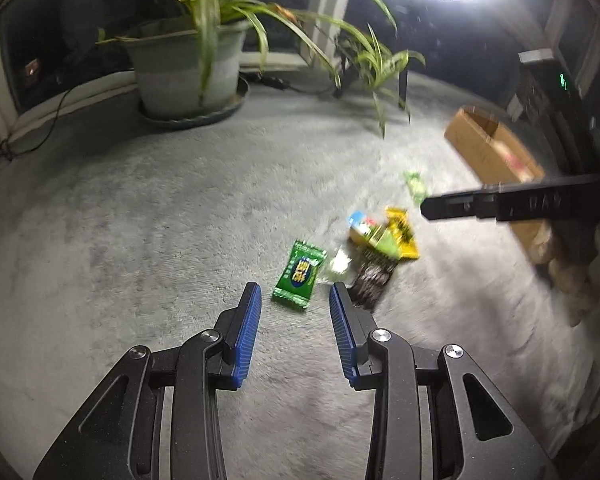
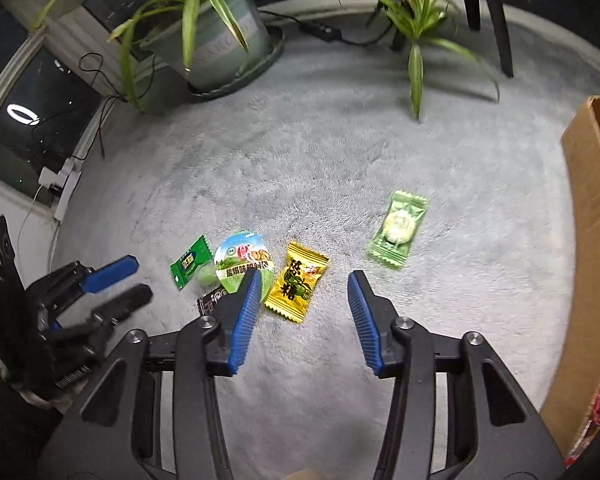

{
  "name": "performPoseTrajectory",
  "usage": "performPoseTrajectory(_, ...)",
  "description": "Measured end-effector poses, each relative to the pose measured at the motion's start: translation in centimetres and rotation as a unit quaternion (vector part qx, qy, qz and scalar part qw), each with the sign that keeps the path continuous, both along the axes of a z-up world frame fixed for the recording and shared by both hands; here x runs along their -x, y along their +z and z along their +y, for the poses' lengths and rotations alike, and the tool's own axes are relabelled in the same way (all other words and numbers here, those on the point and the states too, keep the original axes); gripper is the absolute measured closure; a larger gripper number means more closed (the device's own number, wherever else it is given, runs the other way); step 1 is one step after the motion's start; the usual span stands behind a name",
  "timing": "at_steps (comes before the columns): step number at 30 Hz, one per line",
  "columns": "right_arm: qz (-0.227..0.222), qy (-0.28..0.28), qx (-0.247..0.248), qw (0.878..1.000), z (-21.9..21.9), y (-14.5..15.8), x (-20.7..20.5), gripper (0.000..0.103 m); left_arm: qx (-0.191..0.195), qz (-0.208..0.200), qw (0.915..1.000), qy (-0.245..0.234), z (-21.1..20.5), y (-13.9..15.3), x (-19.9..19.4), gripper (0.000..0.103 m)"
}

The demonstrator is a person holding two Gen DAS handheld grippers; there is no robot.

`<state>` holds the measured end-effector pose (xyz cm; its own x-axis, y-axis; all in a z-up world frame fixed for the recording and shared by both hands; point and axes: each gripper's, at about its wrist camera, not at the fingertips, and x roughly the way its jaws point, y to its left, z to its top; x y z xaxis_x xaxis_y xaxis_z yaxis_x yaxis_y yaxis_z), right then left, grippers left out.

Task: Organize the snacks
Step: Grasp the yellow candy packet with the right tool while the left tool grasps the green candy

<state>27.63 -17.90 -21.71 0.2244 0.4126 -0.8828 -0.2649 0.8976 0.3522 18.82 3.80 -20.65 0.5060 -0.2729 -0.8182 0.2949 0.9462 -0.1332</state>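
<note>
Left wrist view: potted spider plant [image 1: 188,68] at 11 o'clock on grey carpet [image 1: 160,220]; left gripper [image 1: 295,294] at 6 o'clock, blue pads parted by a modest gap, nothing between them, raised over the carpet; dark green sachet [image 1: 299,275] just beyond the fingertips, lying flat; black wrapper [image 1: 372,280] beside the right-hand pad; blurred heap of round-lidded cup [image 1: 360,226] and yellow sachet [image 1: 402,236] at 2 o'clock from the fingertips; pale green sachet [image 1: 415,186] farther out, near one black finger of the right gripper entering from 3 o'clock; cardboard box [image 1: 496,152] at 2 o'clock, open. Right wrist view: left gripper [image 2: 138,280] at 9 o'clock, held by a gloved hand; dark green sachet [image 2: 190,262], round-lidded cup [image 2: 242,258] and yellow sachet [image 2: 298,280] in a row near centre, cup partly hidden behind the left-hand pad; right gripper [image 2: 302,274] at 6 o'clock, pads set wider apart, empty, yellow sachet seen in the gap but untouched; pale green sachet [image 2: 398,232] apart at 1 o'clock; cardboard box [image 2: 592,240] along the 3 o'clock edge.
</note>
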Motion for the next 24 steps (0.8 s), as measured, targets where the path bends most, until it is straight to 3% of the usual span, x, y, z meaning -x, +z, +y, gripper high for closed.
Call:
performPoseTrajectory(8,0.027,-0.012,0.004,1.0,1.0,-2.2,-0.8,0.06,-0.01,0.011,0.9998,-0.014,-0.4,-1.2,-1.1,0.069)
performPoseTrajectory(16,-0.018,0.033,0.082,0.996,3.1,-2.1,-0.1,0.067,-0.029,0.01,0.9991,-0.03,-1.6,-1.9,-2.0,0.069)
performPoseTrajectory(24,-0.004,0.013,0.066,0.998,2.1,-1.8,-0.7,0.069,-0.038,0.009,0.9989,-0.027,-1.2,-2.7,-2.3,0.074)
